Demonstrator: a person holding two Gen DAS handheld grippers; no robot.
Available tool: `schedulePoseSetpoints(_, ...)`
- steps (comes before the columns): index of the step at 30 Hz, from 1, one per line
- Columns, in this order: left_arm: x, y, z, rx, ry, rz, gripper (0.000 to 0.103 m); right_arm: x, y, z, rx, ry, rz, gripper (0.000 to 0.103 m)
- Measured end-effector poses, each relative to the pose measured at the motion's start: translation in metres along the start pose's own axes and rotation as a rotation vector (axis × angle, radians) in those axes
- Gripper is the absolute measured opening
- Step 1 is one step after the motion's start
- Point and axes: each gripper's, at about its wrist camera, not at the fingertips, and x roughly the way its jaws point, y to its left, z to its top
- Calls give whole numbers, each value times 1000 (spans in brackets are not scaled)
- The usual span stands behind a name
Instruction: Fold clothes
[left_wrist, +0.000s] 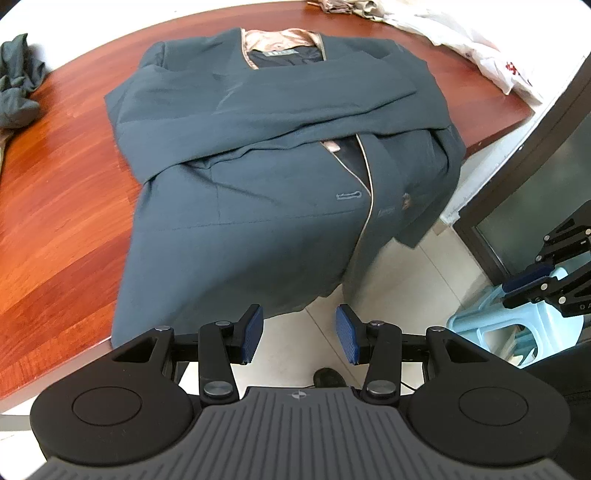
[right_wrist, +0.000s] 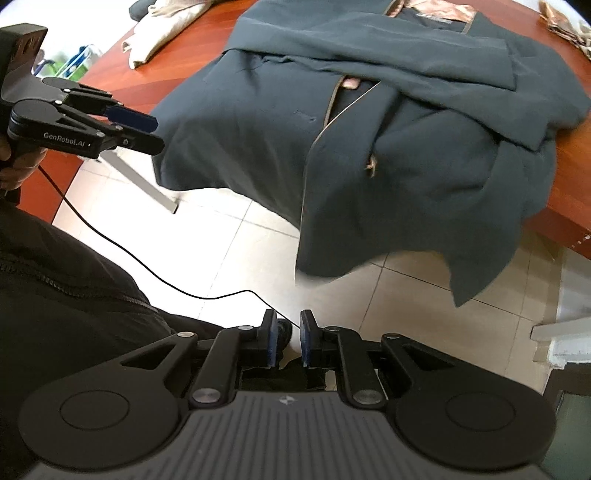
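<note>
Both grippers hung low in front of the table edge, over pale floor tiles, and neither had hold of anything. On the left gripper the blue pads stood well apart, with the jacket's hanging hem just beyond them. On the right gripper the fingers were drawn closer, a narrow gap left between the pads, and only floor and a dark shoe showed through it. A thin black cable trailed from the left tool across the person's dark clothing.

Farther out, the dark teal jacket lay front-up on the reddish wooden table, collar at the far side, both sleeves folded across the chest, one over the other. Its lower part draped off the near edge and hung toward the floor, the tan-piped front opening running down the middle past a buttonhole and a button.

Well to the left on the tabletop sat a crumpled dark green cloth. At the far right corner lay a white plastic bag. Beside the table on the right stood a light blue plastic stool.
</note>
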Motion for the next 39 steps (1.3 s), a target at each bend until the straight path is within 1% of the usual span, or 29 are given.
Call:
schedulePoseSetpoints(2,1,-1,3,5,-2,-1,47,-4,-3,-2,15,-10,-19,20)
schedulePoseSetpoints(4,2,-1,6,10,-7,-1,47,-8,-5,-3,30,-20,-38,27)
schedulePoseSetpoints(7,4,-2,9,14,-11,1,47,-14,-9,-6,52,-35,-66,32)
schedulePoseSetpoints(10,4,-2,12,16,-19,4,47,-20,-19,-6,77,-55,-114,39)
schedulePoseSetpoints(18,3,6,13,8,-36,29,47,-27,-45,5,144,-111,-220,42)
schedulePoseSetpoints(25,-1,24,12,-17,-52,60,52,-34,-63,20,183,-151,-289,43)
schedulePoseSetpoints(27,-2,29,12,-25,-55,70,53,-34,-67,26,192,-158,-304,43)
schedulePoseSetpoints(34,-2,56,12,-59,-65,113,58,-35,-72,40,208,-179,-342,50)
schedulePoseSetpoints(39,-2,68,17,-66,-75,128,59,-32,-75,53,219,-191,-368,51)
